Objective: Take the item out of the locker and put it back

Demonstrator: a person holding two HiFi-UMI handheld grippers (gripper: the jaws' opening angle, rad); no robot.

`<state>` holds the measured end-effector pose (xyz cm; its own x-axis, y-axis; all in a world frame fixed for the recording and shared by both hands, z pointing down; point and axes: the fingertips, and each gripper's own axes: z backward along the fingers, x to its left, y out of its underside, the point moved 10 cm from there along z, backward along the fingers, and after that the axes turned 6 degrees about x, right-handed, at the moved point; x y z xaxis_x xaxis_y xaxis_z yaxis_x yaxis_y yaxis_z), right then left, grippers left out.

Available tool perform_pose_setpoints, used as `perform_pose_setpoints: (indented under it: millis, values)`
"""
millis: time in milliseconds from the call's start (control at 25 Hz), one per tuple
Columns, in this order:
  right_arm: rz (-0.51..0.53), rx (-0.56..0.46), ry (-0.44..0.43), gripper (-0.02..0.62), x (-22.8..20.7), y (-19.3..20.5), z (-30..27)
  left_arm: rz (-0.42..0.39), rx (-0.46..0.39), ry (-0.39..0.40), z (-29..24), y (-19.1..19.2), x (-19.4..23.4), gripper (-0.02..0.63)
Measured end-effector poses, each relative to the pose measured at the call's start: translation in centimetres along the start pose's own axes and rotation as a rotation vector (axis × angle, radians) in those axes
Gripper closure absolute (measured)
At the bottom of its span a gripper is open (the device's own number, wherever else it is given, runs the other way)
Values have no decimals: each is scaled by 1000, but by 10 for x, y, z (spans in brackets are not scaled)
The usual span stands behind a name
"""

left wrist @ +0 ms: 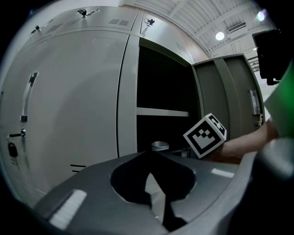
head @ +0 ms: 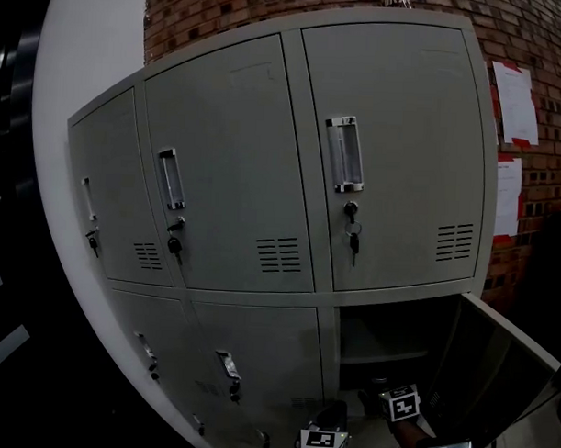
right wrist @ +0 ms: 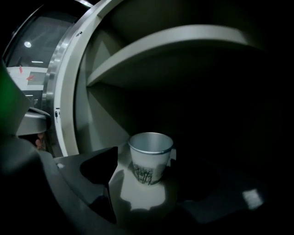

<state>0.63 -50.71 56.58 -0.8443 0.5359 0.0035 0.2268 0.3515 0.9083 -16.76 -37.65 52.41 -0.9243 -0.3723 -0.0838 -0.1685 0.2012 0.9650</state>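
the cup (right wrist: pixel 150 156) stands upright on the locker (right wrist: pixel 98 114) floor, mid-frame, between the wide-spread jaws of the right hand-held gripper (right wrist: pixel 145 161); it should be centred before closing. the left hand-held gripper (left wrist: pixel 151 155) is shut, empty.

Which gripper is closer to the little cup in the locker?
Right. The right gripper is inside the open compartment, cup just ahead of its open jaws; the left gripper is outside, farther back.
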Motion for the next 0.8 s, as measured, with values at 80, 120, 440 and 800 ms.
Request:
perform_pose_setpoints:
  millis: [80,120,440,800]
  values:
    - [-4,49,13,201,-6,3,-11,-2,-1,-2,0,-1,2,604]
    - [-4,72,21,199,-9,4,-16,-4,1,-1,1,-1,2,604]
    - [6,118,27,282,-16,7,-31,-5,7,-1,1,1,7,604]
    - [38,-18,-38,285,4,0,21,22,-5,-5,0,1,-1,604]
